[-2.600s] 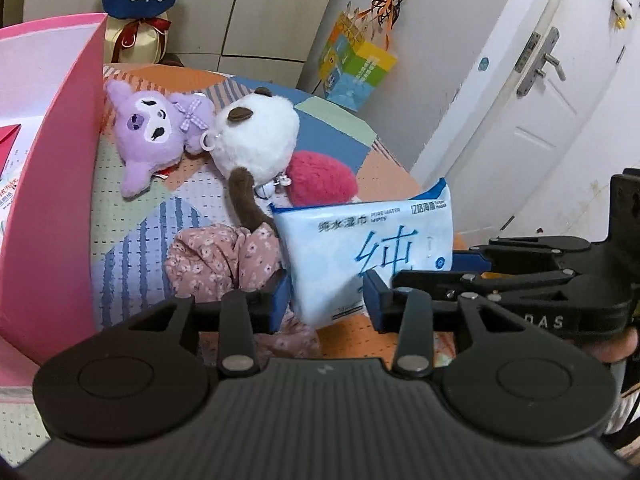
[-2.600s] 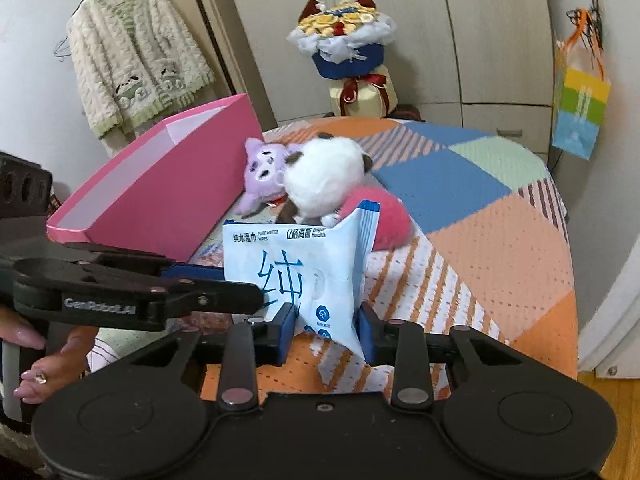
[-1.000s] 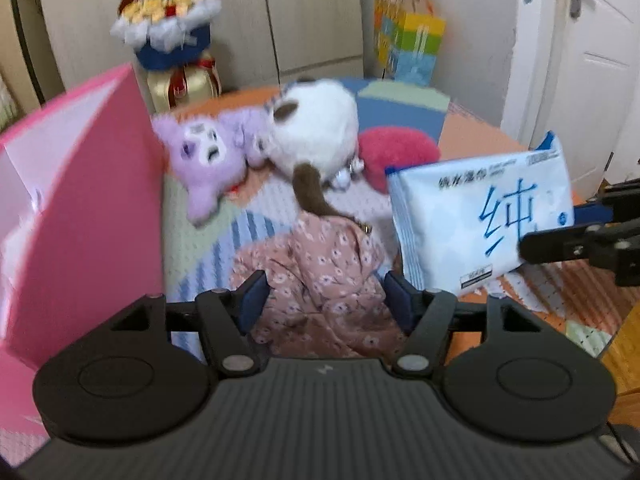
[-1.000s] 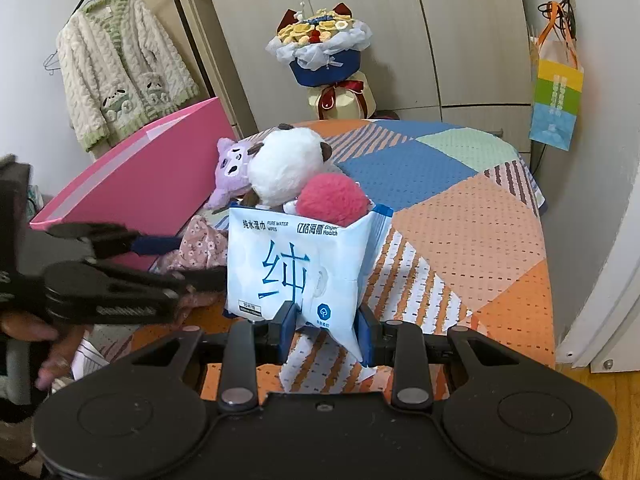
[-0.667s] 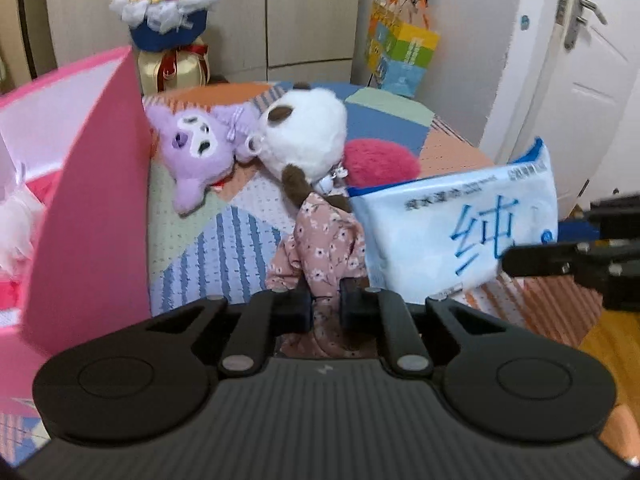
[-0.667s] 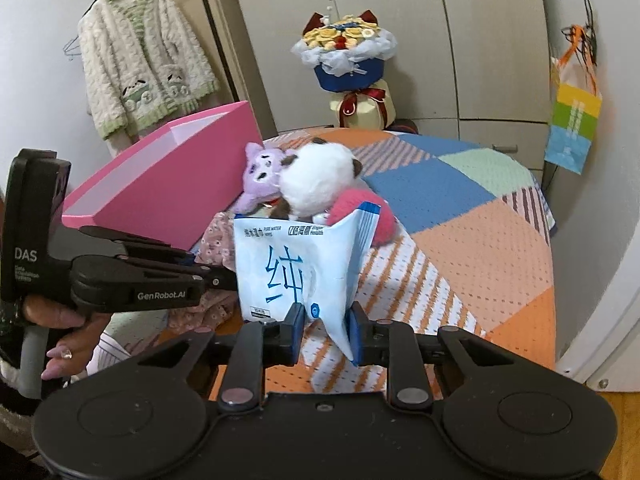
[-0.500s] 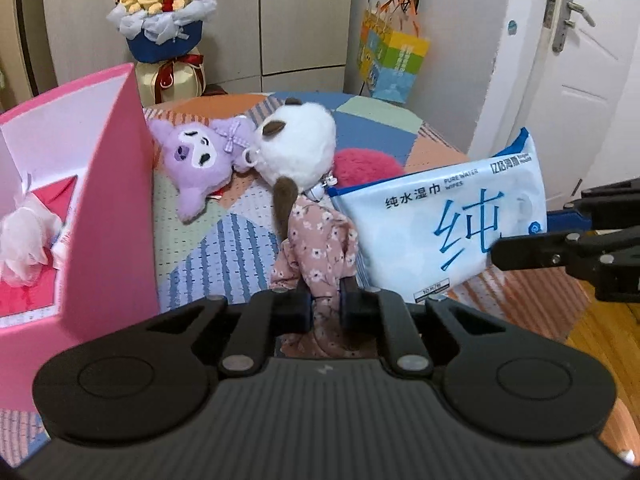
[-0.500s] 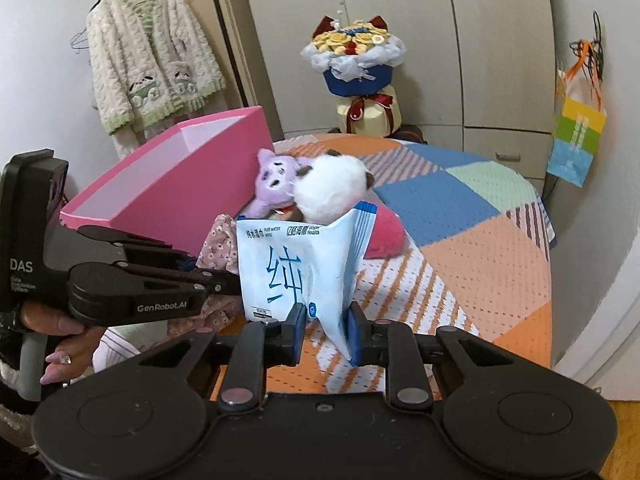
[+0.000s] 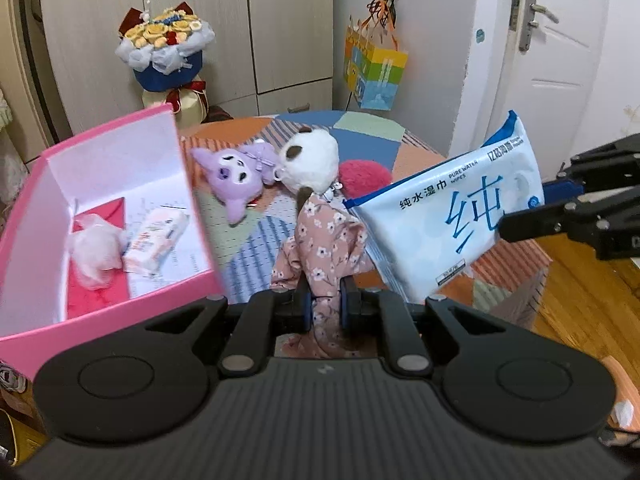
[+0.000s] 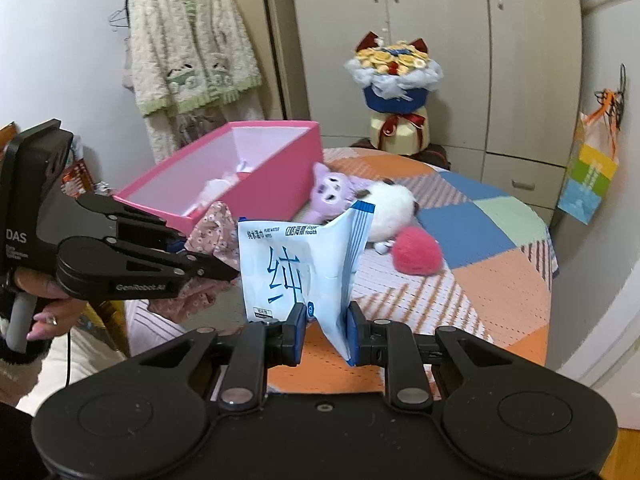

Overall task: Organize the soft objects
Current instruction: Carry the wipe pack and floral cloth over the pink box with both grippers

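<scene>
Pink with small white flowers, the cloth (image 9: pixel 324 240); white and pale blue with blue lettering and a darker blue top edge, the wipes pack (image 9: pixel 452 216); bright pink outside, white inside, the box (image 9: pixel 116 200); lilac, the plush (image 9: pixel 236 172); white with brown patches, the second plush (image 9: pixel 312 160); deep pink, the fluffy ball (image 9: pixel 364 174); patchwork of orange, blue, pale green and stripes, the bed cover (image 10: pixel 480 248); black with blue pads, both tongs (image 9: pixel 325 305) (image 10: pixel 326 330).

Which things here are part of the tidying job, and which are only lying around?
Job: floral cloth in left hand-held gripper; wipes pack in right hand-held gripper; pink box; purple plush; white plush; pink pompom.
Around: bouquet; gift bag; cardigan.
</scene>
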Demonstrator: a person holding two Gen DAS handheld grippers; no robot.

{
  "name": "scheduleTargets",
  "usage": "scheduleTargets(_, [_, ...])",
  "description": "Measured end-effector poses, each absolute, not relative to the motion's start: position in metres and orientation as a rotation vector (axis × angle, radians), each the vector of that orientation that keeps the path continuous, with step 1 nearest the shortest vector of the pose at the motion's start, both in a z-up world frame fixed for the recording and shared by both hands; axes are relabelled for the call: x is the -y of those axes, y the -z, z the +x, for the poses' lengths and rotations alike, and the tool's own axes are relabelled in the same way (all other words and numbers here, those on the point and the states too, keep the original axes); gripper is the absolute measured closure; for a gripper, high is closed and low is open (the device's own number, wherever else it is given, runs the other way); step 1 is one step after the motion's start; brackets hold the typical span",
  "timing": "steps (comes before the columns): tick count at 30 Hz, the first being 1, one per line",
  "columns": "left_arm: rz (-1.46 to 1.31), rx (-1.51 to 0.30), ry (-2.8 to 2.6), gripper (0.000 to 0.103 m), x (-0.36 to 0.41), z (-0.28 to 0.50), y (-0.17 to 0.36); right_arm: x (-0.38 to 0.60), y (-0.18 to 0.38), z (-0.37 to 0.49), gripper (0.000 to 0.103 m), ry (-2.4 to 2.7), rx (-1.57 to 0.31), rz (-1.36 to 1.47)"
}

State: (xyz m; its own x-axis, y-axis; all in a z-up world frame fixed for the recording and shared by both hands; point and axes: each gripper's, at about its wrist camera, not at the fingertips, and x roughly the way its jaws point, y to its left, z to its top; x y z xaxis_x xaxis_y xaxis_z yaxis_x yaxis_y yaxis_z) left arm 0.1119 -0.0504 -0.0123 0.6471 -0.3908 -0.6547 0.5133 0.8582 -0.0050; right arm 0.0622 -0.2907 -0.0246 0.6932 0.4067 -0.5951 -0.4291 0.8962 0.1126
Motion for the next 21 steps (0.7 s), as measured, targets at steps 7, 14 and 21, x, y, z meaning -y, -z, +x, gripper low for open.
scheduleTargets(7, [0.192,-0.649,0.506,0.091,0.01,0.089,-0.023,0.266,-0.006,0.049,0.078,-0.492,-0.628,-0.101])
scheduleTargets(14, [0.178,-0.588,0.45,0.091,-0.025,0.086,-0.05,0.236,-0.032,0.049,0.079,-0.562,-0.581,-0.142])
scheduleTargets(21, [0.153,-0.554,0.372,0.091,-0.056,0.116,-0.053,0.193,-0.042,0.084,0.079,-0.62,-0.564,-0.151])
